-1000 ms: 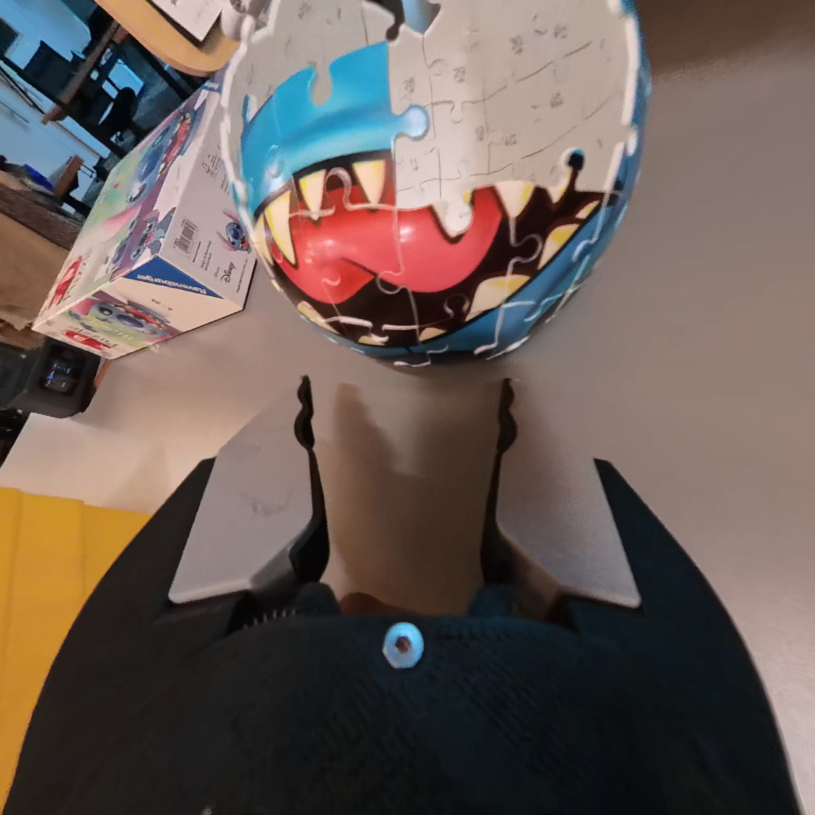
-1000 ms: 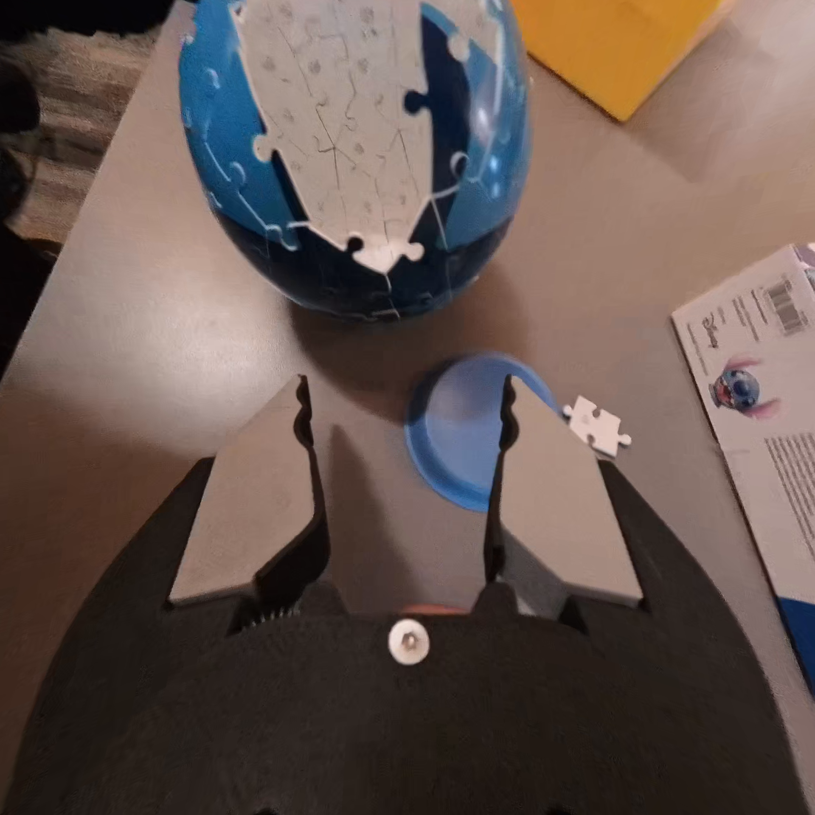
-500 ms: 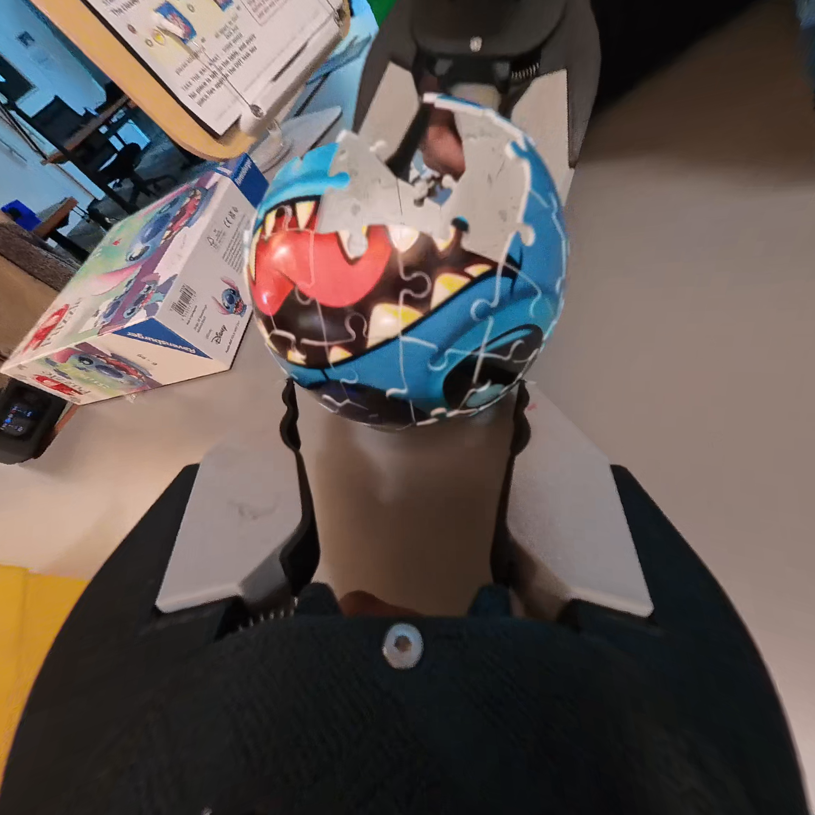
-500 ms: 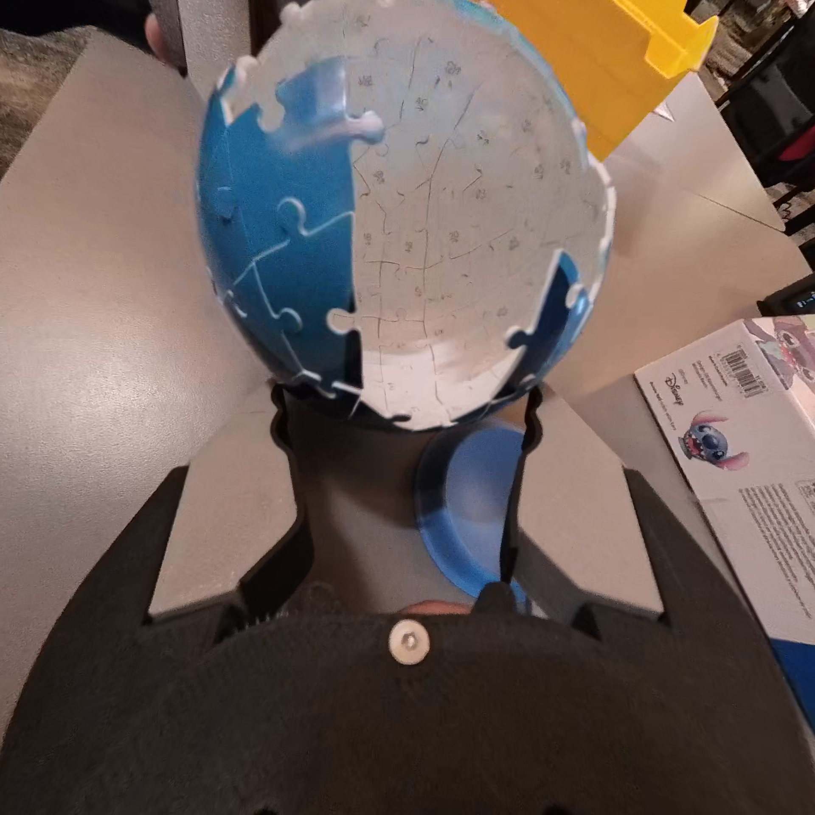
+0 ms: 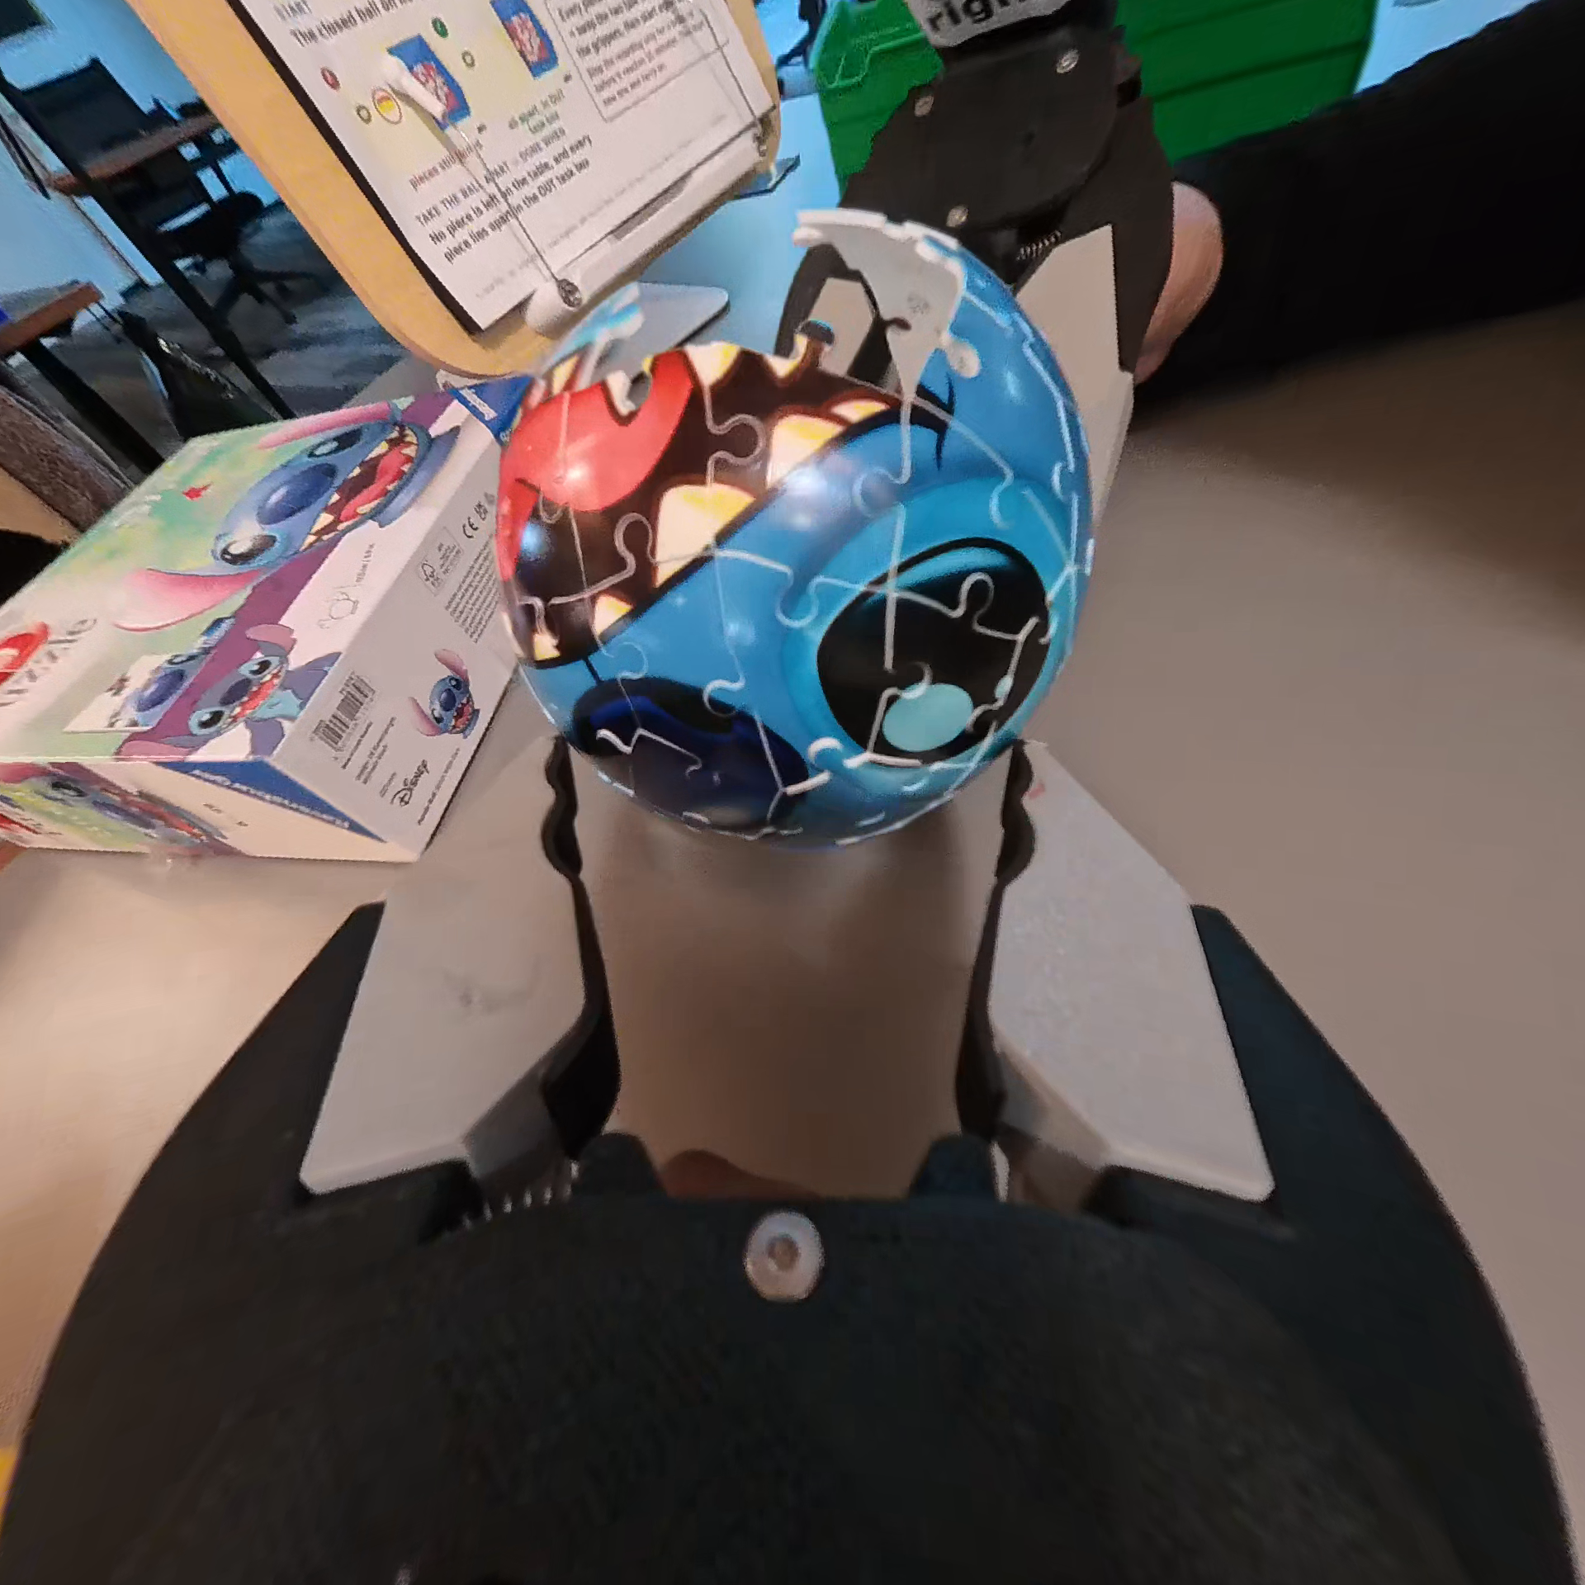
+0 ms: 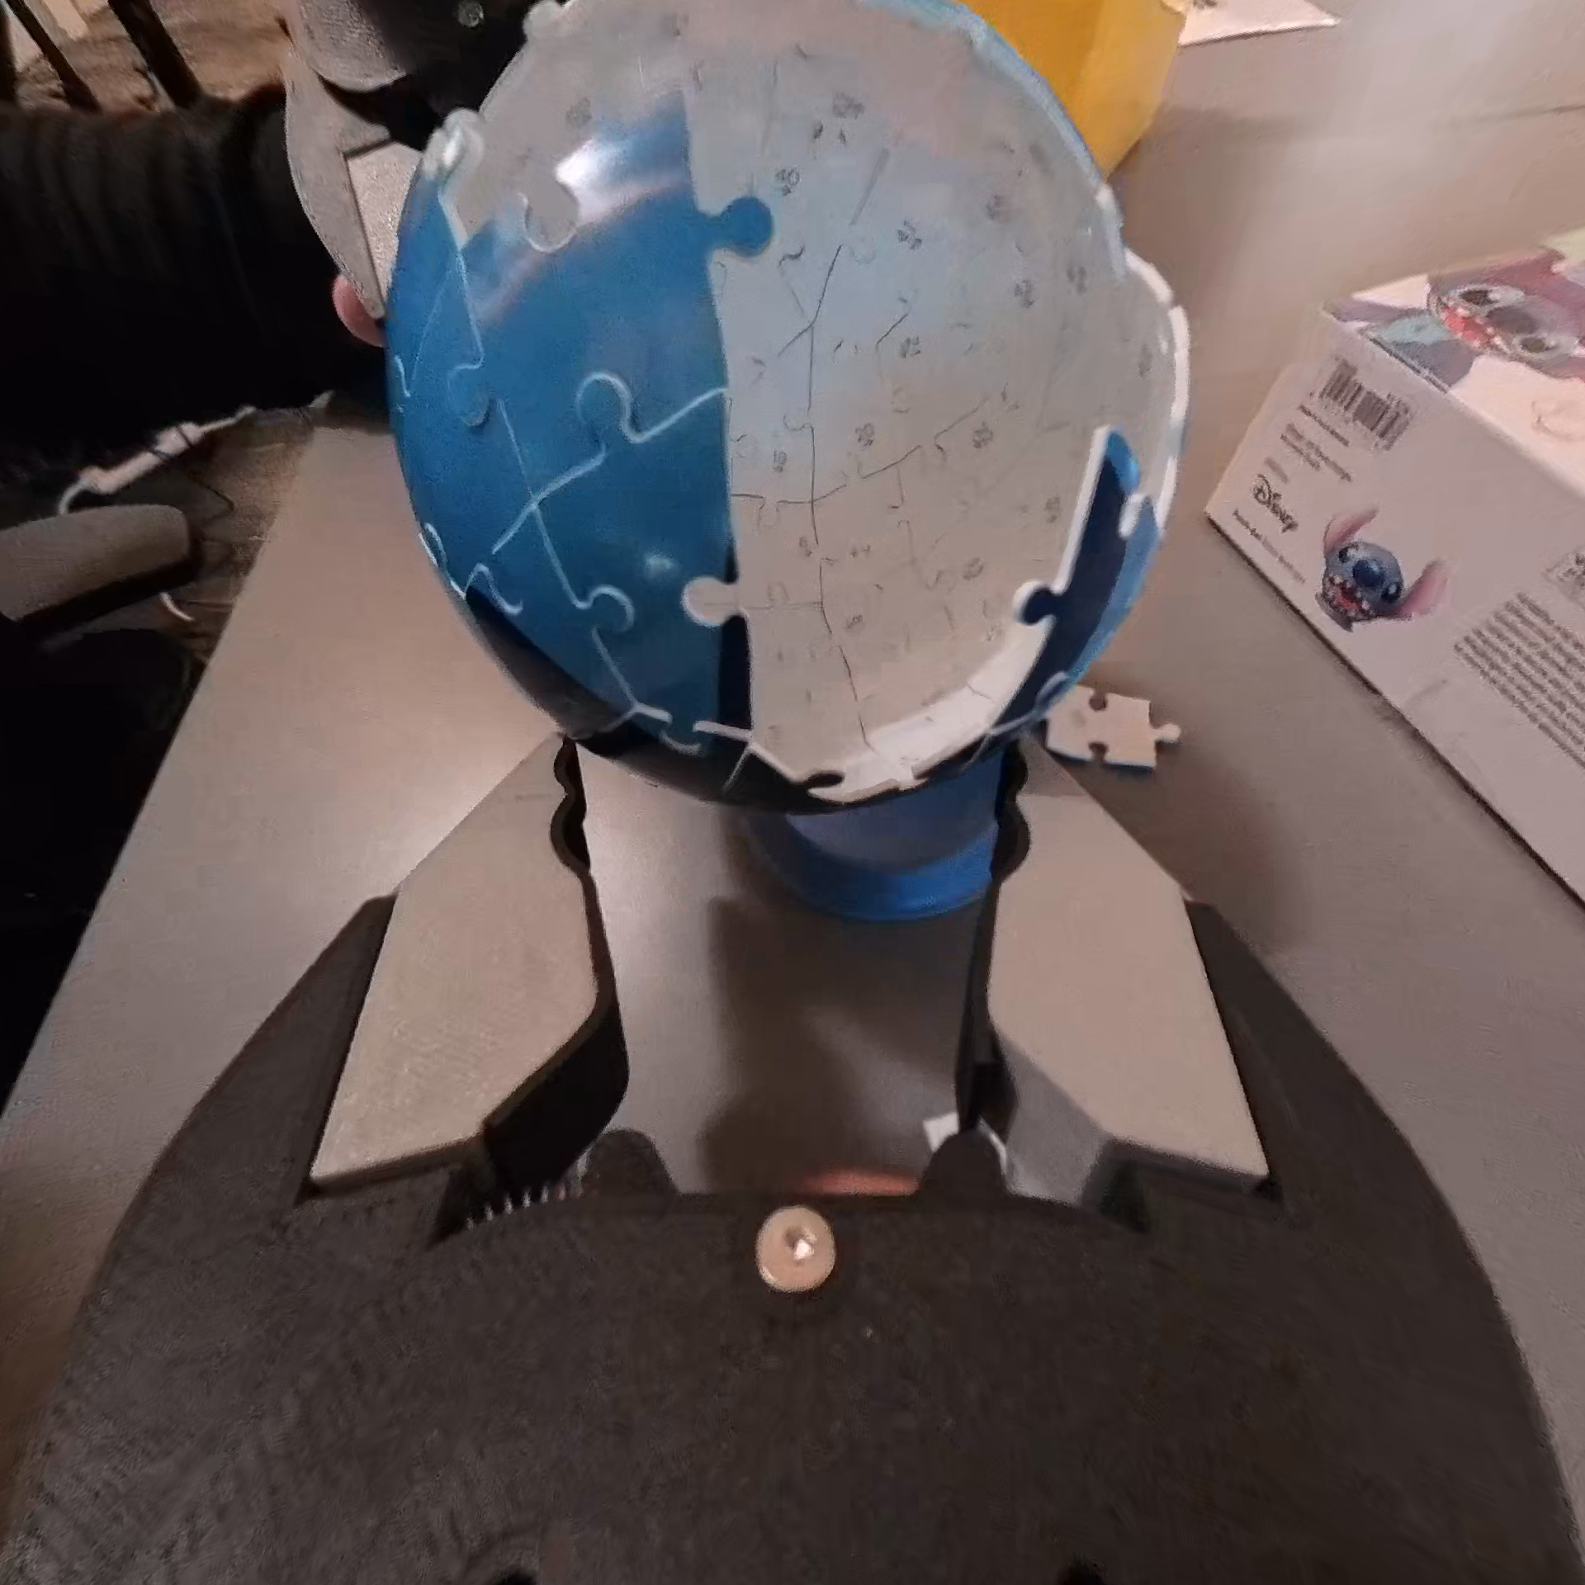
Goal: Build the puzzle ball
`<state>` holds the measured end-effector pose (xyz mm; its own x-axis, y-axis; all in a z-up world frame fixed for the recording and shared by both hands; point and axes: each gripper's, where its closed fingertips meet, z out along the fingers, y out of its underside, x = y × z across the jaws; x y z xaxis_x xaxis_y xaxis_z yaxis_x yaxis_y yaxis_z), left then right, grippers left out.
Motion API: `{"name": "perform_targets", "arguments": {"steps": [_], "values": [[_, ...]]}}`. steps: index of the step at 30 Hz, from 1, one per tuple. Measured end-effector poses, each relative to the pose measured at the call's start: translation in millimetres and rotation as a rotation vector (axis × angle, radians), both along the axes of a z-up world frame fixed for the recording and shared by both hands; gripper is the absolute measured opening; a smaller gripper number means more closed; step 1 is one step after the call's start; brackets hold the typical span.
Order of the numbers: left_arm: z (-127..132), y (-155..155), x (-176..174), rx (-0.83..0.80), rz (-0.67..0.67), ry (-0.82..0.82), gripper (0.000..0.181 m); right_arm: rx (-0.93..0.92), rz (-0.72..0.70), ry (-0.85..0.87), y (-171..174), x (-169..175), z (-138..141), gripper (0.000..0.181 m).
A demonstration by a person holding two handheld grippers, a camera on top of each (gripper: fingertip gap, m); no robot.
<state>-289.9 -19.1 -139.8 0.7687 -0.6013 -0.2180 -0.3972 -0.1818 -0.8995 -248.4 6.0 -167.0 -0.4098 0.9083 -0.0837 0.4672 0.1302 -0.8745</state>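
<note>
Puzzle ball point(image 5: 798, 549) is an unfinished shell: big gap on one side, white inner face of the pieces showing through it point(image 6: 900, 446). Nothing visible inside the shell. Yellow bin point(image 6: 1081, 77) at the far edge of the right wrist view, contents not visible.

Ball sits up off the worktop point(image 5: 1329, 686), between the two grippers, which face each other. Left gripper point(image 5: 785, 772): jaws spread wide, ball's lower curve right at the tips; cannot tell if the tips touch it. Right gripper point(image 6: 789, 772): jaws also spread wide, ball's underside just at the tips, contact unclear. In the left wrist view the right gripper shows behind the ball, its fingers point(image 5: 1089, 292) flanking the far side.

Printed face (red mouth, teeth, dark eye) points toward the left gripper; open side points toward the right gripper.

Around:
- blue round stand point(image 6: 892, 866) on the worktop, under the ball, between the right gripper's jaws
- one loose white puzzle piece point(image 6: 1106, 729) beside the stand
- puzzle box point(image 5: 249, 626) on the worktop, left of the ball in the left wrist view
- instruction board point(image 5: 515, 129) propped behind the box
- green crate point(image 5: 1218, 60) farther back
</note>
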Motion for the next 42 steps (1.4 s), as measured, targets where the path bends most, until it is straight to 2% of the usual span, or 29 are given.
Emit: {"name": "perform_targets", "arguments": {"steps": [4,7,12,19,23,26,29,32,36,42], "values": [[-5.6,10.3,5.8,-0.060,0.014,-0.058,0.098,-0.046,0.013,-0.064,11.5,6.0,-11.4,0.096],[-9.3,9.6,5.8,-0.081,0.039,-0.074,0.093,0.014,-0.004,-0.083,20.6,8.3,-17.4,0.103],[-10.9,7.9,1.7,-0.053,0.052,-0.045,0.087,0.038,-0.009,-0.073,29.4,9.2,-14.2,0.099],[-3.7,8.0,-3.0,-0.029,0.009,-0.067,0.089,0.063,-0.041,-0.028,34.9,19.0,-1.1,0.095],[-6.5,13.0,-3.0,0.022,-0.020,0.037,0.094,0.131,-0.025,0.010,27.2,16.8,-0.4,0.096],[-10.7,13.5,1.5,0.097,-0.076,0.158,0.098,0.285,-0.045,0.048,32.6,9.6,-5.6,0.102],[-16.2,18.0,-0.4,0.120,-0.088,0.264,0.100,0.382,-0.035,0.130,31.8,4.1,0.0,0.100],[-14.0,25.5,-1.9,0.151,-0.075,0.267,0.103,0.424,-0.029,0.151,31.1,-0.1,-0.7,0.101],[-16.3,29.1,1.2,0.145,-0.077,0.219,0.105,0.380,-0.018,0.131,31.6,-1.7,-2.6,0.103],[-18.8,28.5,6.3,0.047,-0.047,0.080,0.107,0.229,0.005,0.081,27.3,2.2,1.3,0.103]]}}
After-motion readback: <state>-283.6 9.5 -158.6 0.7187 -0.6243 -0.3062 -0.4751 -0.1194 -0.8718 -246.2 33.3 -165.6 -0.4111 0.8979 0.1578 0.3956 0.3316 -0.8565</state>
